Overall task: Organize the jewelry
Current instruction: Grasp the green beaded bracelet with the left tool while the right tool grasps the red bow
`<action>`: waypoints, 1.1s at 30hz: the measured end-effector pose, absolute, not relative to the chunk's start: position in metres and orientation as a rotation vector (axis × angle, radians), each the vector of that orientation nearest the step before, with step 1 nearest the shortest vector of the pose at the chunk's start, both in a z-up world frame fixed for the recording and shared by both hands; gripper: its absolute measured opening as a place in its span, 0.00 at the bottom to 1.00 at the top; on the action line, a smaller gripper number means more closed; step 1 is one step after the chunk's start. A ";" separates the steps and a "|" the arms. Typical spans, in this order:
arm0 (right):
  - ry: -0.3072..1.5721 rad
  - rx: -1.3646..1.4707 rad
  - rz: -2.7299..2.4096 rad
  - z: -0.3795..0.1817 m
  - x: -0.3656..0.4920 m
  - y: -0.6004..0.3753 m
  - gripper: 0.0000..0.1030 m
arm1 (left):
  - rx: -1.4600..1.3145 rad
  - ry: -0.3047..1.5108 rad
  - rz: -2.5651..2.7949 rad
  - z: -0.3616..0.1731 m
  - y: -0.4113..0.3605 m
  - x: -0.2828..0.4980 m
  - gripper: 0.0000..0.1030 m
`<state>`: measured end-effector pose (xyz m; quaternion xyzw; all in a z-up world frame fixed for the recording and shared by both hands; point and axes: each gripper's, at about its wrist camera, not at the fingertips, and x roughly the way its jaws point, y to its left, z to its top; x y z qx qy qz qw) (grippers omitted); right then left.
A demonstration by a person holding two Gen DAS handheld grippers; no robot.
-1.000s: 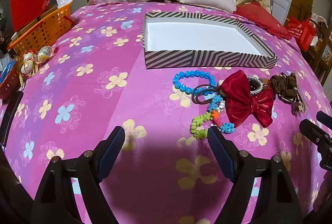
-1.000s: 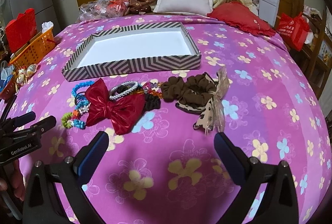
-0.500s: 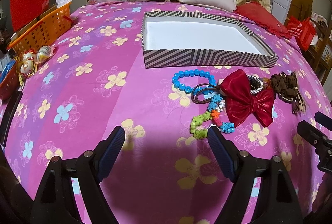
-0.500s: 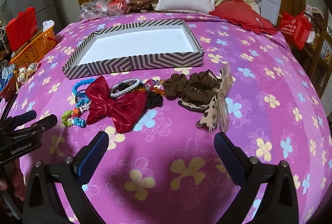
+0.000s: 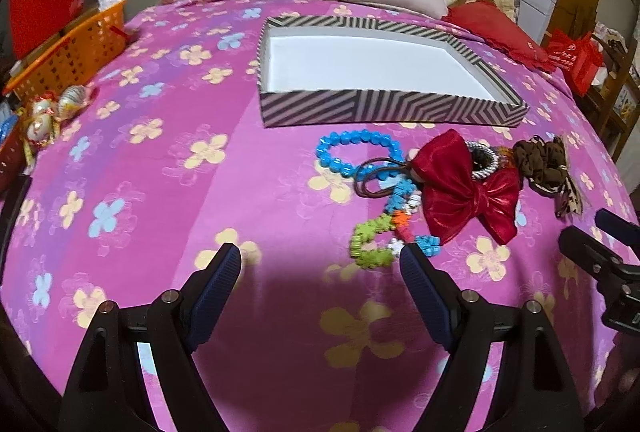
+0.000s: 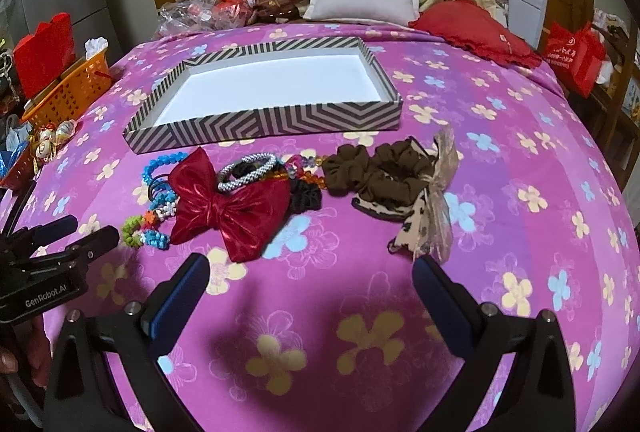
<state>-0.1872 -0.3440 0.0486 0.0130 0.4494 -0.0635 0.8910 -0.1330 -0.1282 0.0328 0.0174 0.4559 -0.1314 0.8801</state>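
In the left wrist view, the left gripper (image 5: pixel 320 264) is seen at the bottom of the frame with its blue-padded fingers wide apart and nothing between them. In the right wrist view, the right gripper (image 6: pixel 310 276) is likewise spread wide and empty, low in the frame.

A striped box (image 5: pixel 384 108) with a white inside is placed on the pink flowered bedspread (image 5: pixel 160 160), in the upper middle of both views. Just below the box, the jewelry is gathered in a loose pile. A red bow (image 6: pixel 230 202) is laid over the middle of it. At its left side, a blue bead bracelet (image 5: pixel 352 150) and a green bead piece (image 5: pixel 370 246) are seen. A silver bangle (image 6: pixel 246 172) lies behind the bow, and a brown scrunchie (image 6: pixel 380 174) lies to the right of it. An orange basket (image 5: pixel 72 50) stands at the upper left.
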 end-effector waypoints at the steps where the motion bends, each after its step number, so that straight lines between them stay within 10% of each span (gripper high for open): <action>1: 0.933 0.025 -0.133 0.049 -0.186 -0.344 0.99 | 0.029 0.956 -0.282 0.032 -0.129 -0.132 0.60; 25: 1.011 0.092 0.053 0.015 -0.131 -0.325 0.52 | 0.104 0.997 -0.316 0.014 -0.143 -0.108 0.57; 27: 1.004 0.092 0.071 0.013 -0.129 -0.324 0.42 | 0.105 0.987 -0.327 0.014 -0.143 -0.107 0.49; 31: 1.000 0.096 0.105 0.012 -0.130 -0.319 0.22 | 0.152 0.954 -0.352 0.017 -0.146 -0.108 0.00; 33: 0.984 0.088 0.113 0.015 -0.134 -0.316 0.12 | 0.150 0.959 -0.381 0.018 -0.147 -0.109 0.00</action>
